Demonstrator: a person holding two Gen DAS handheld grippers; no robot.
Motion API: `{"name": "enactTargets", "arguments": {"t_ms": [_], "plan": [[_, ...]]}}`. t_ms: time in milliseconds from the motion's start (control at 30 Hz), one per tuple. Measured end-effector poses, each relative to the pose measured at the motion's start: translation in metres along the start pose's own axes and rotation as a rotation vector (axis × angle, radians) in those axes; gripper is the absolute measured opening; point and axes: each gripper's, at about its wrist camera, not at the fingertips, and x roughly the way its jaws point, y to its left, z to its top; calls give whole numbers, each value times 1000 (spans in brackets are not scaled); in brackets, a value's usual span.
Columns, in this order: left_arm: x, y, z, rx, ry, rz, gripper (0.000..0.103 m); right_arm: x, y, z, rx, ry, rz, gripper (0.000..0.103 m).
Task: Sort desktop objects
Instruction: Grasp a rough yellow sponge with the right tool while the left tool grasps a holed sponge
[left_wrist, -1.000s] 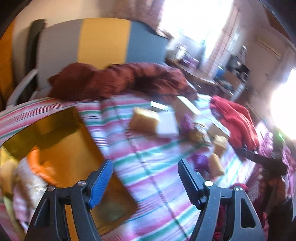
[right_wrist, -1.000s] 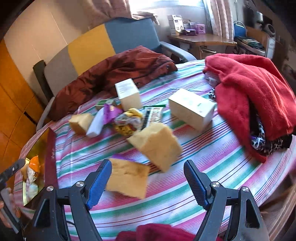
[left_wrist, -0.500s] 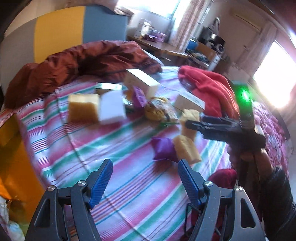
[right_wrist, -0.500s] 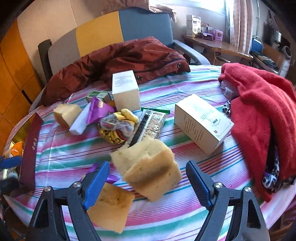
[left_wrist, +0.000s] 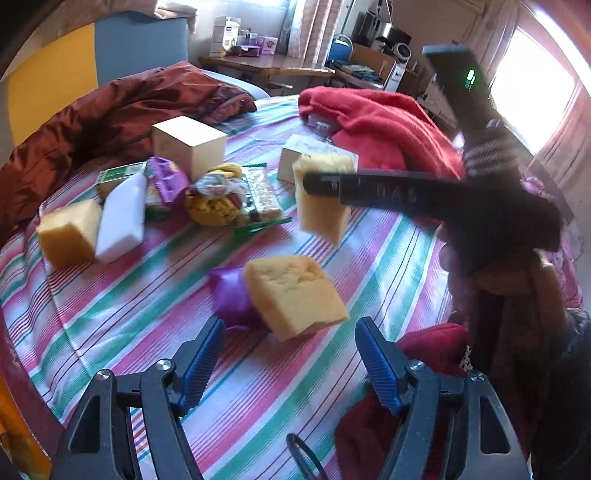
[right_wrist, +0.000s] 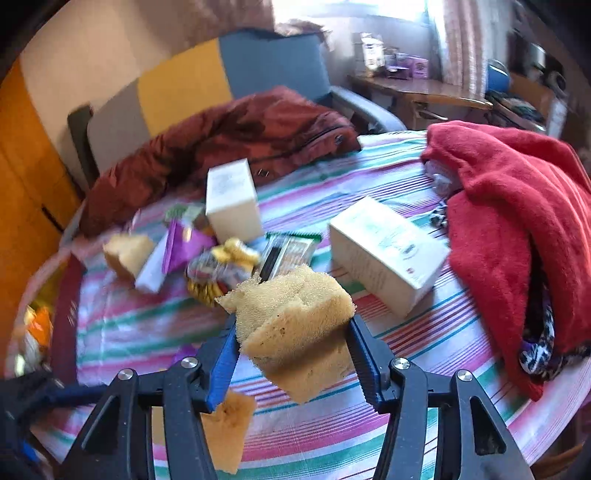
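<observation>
keep right tongs (right_wrist: 291, 354) squeezed on the yellow sponge (right_wrist: 295, 325) – just closed – lift slowly, and bring open, empty left tongs (left_wrist: 288, 362) over the other sponge (left_wrist: 291, 295).

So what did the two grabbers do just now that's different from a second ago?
The right gripper has just closed its jaws on the big yellow sponge and holds it off the striped cloth. The left gripper, open and empty, swung away from the gold box toward the other sponge beside the purple packet. The white boxes and snacks stayed put.
</observation>
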Motion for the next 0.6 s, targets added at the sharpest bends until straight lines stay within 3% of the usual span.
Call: {"name": "enactTargets", "arguments": {"t_ms": [133, 267, 600], "plan": [[18, -14, 7, 30, 28, 67, 75, -6, -7, 4, 34, -28, 6, 57], [31, -19, 10, 20, 58, 89, 75, -12, -12, 6, 57, -56, 5, 57], [54, -35, 16, 135, 79, 274, 74, -17, -23, 8, 111, -71, 21, 58]]}}
